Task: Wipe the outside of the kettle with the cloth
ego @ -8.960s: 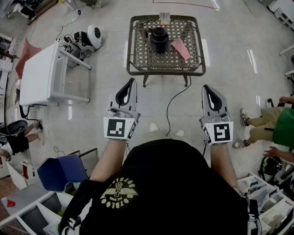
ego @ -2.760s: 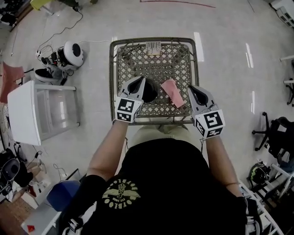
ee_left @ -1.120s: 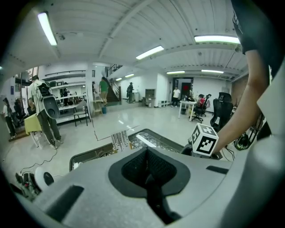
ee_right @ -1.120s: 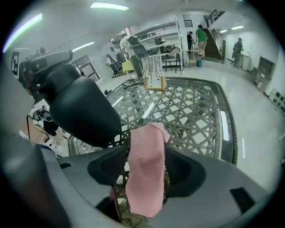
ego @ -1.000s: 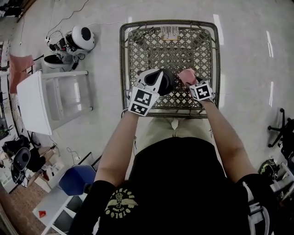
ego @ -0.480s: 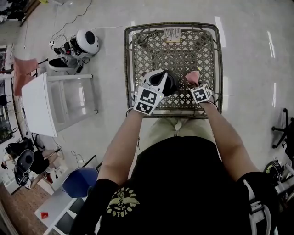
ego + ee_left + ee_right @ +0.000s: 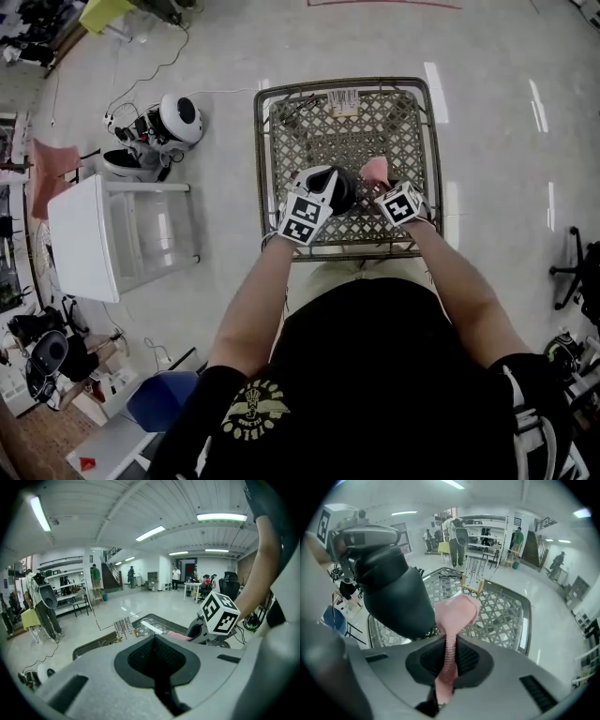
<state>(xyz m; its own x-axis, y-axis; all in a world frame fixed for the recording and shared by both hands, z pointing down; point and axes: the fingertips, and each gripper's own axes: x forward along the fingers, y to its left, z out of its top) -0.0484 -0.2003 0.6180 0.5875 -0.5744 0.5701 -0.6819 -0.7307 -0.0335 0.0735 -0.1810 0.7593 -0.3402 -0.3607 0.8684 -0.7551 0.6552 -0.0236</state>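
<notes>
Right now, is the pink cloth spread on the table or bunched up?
Bunched: the right claw pinches a narrow fold of cloth, the rest crumpled above the table.

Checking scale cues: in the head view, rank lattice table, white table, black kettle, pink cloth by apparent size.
brown lattice metal table
white plastic table
black kettle and pink cloth: both partly hidden, unranked

A metal lattice table (image 7: 265,141) stands on a glossy pale floor (image 7: 216,56), with a striped tag (image 7: 343,101) near its far edge. To its left are a white side table (image 7: 80,239) and a round white device (image 7: 178,117) among cables.
</notes>
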